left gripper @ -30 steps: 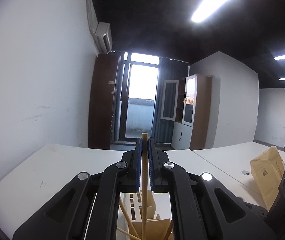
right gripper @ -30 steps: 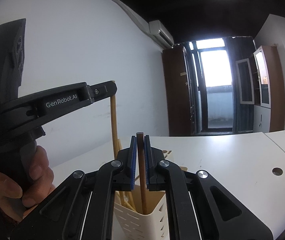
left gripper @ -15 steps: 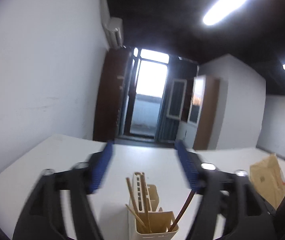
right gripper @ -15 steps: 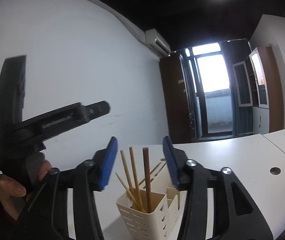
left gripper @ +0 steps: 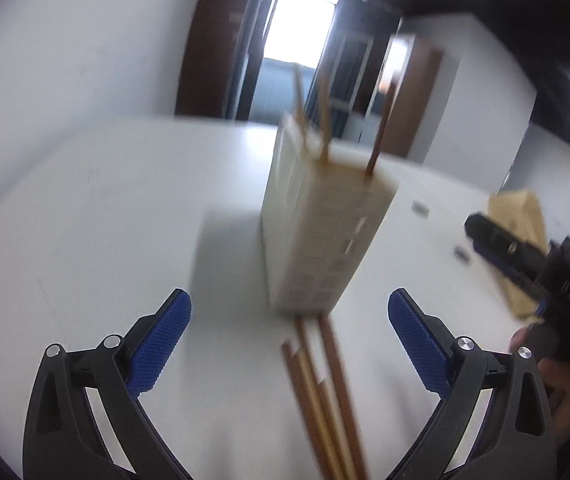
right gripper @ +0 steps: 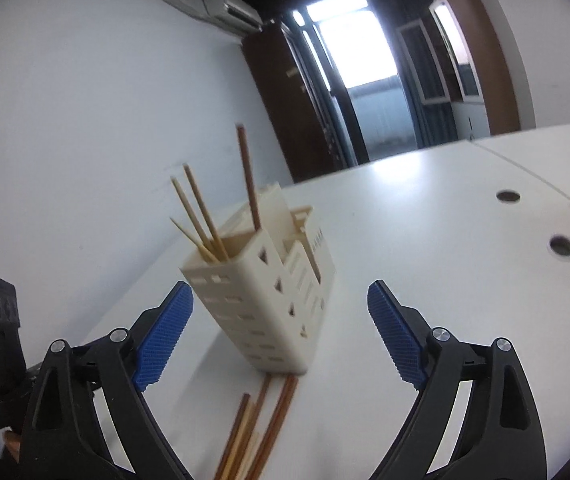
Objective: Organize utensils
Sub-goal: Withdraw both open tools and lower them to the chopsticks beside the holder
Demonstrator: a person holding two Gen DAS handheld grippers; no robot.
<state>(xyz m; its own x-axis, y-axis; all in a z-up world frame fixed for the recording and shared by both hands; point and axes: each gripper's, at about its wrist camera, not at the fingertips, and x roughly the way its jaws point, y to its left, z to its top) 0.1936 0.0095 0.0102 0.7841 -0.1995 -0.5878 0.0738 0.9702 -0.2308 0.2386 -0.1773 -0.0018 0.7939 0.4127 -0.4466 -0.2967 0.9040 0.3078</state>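
Observation:
A cream perforated utensil holder [right gripper: 269,296] stands on the white table [right gripper: 425,248]; it also shows, blurred, in the left wrist view [left gripper: 321,232]. Several chopsticks stand in it: light ones [right gripper: 197,216] and a dark brown one [right gripper: 248,184]. More chopsticks [right gripper: 261,420] lie flat on the table in front of it, also in the left wrist view [left gripper: 325,392]. My right gripper [right gripper: 281,336] is open and empty, just short of the holder. My left gripper [left gripper: 289,344] is open and empty above the lying chopsticks.
A brown paper bag [left gripper: 521,220] sits at the right of the table. The table has round cable holes [right gripper: 563,246]. A white wall [right gripper: 85,140] runs along the left edge. The other gripper and hand [left gripper: 557,272] are at the right in the left wrist view.
Both grippers have opened and let go of the chopsticks they held over the holder; those now stand in it. Both have dropped lower and tilted down toward the lying chopsticks.

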